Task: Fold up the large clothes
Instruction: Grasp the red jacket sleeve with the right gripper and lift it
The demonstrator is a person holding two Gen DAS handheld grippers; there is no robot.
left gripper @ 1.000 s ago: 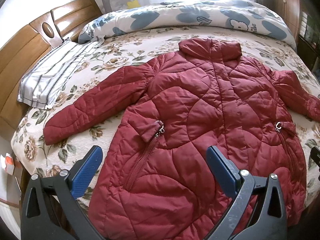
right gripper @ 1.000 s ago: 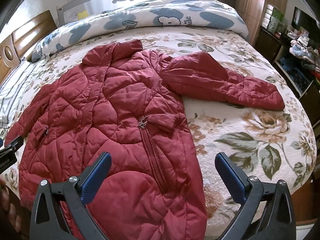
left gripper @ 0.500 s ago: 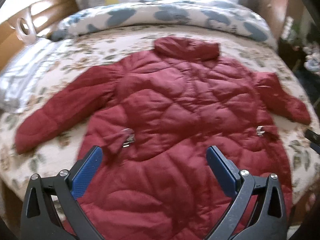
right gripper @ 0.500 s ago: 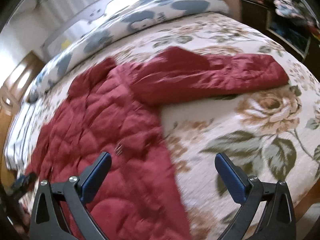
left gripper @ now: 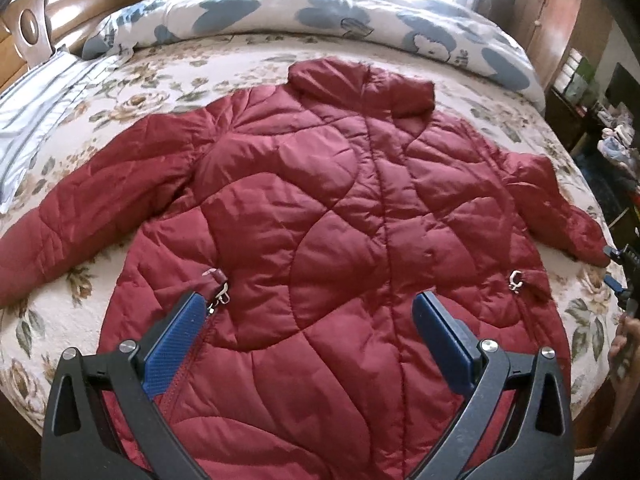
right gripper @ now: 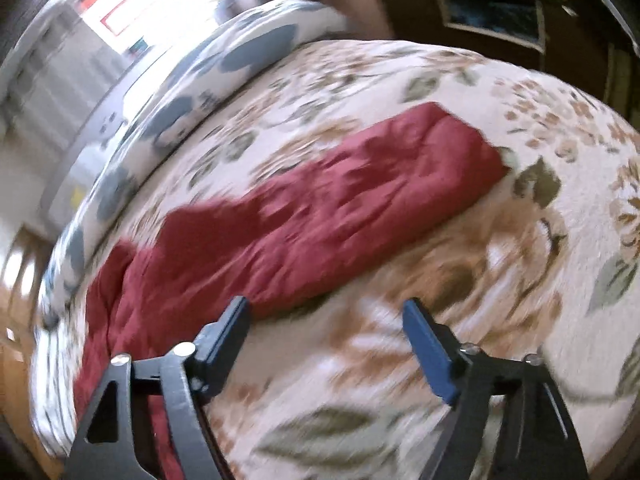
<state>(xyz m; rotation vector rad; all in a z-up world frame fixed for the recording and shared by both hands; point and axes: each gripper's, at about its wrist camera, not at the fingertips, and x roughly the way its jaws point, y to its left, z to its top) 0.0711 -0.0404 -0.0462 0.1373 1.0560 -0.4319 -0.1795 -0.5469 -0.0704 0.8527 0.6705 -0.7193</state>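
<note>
Quilted dark-red padded jacket flat on floral-sheet bed, blue-patterned duvet behind collar. Left claw wide open, empty; right claw partly closing (empty), beside sleeve.

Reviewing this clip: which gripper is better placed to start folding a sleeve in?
Right. The right gripper, jaws just narrowing with nothing between them, hangs beside the jacket's right sleeve; the left gripper hovers over the jacket's body.

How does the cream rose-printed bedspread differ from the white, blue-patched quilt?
The bedspread carries brown roses and green leaves; the quilt carries large blue patches. The bedspread lies flat under the red quilted jacket; the quilt is bunched in a long roll along the far side, clear of the jacket. Both are printed bedding on one bed.
</note>
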